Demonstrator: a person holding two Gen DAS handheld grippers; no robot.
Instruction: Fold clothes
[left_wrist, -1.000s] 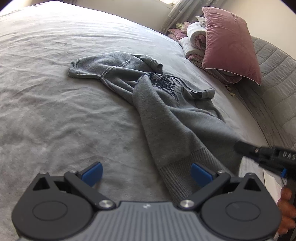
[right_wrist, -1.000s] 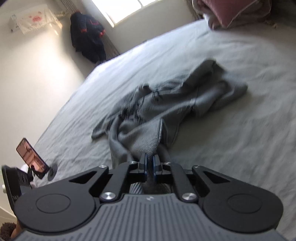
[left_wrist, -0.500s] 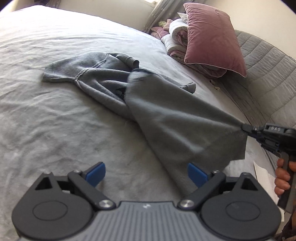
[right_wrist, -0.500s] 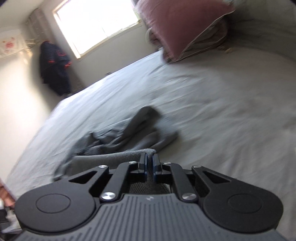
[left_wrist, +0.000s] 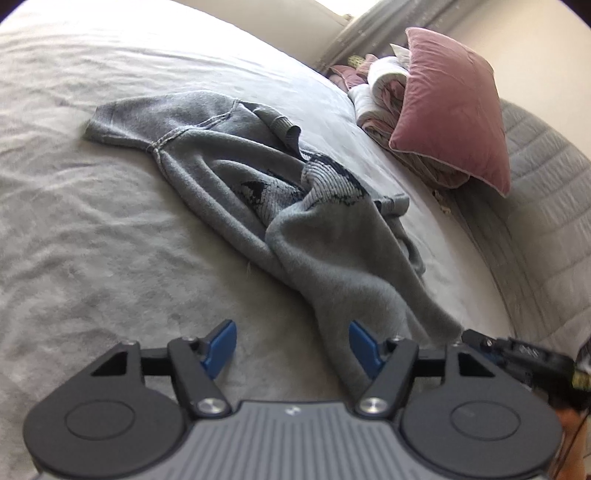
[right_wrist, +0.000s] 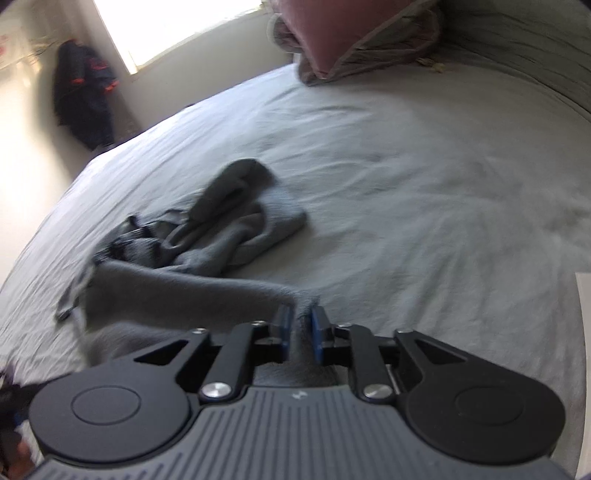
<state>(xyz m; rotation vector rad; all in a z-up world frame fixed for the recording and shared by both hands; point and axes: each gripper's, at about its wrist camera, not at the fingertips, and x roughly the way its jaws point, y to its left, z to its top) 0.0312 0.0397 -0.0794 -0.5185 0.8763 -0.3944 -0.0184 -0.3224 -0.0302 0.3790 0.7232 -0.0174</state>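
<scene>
R gripper (right_wrist: 298, 334) fingers pinch sweater (left_wrist: 332, 236) hem; L gripper (left_wrist: 291, 341) wide open, empty.

The sweater (left_wrist: 332, 251) is soft grey knit with ribbed cuffs. The bed (left_wrist: 92, 229) sheet is matt, wrinkled grey cloth. The pillow (left_wrist: 450, 114) looks velvety pink. Each tool is matt black plastic.
</scene>
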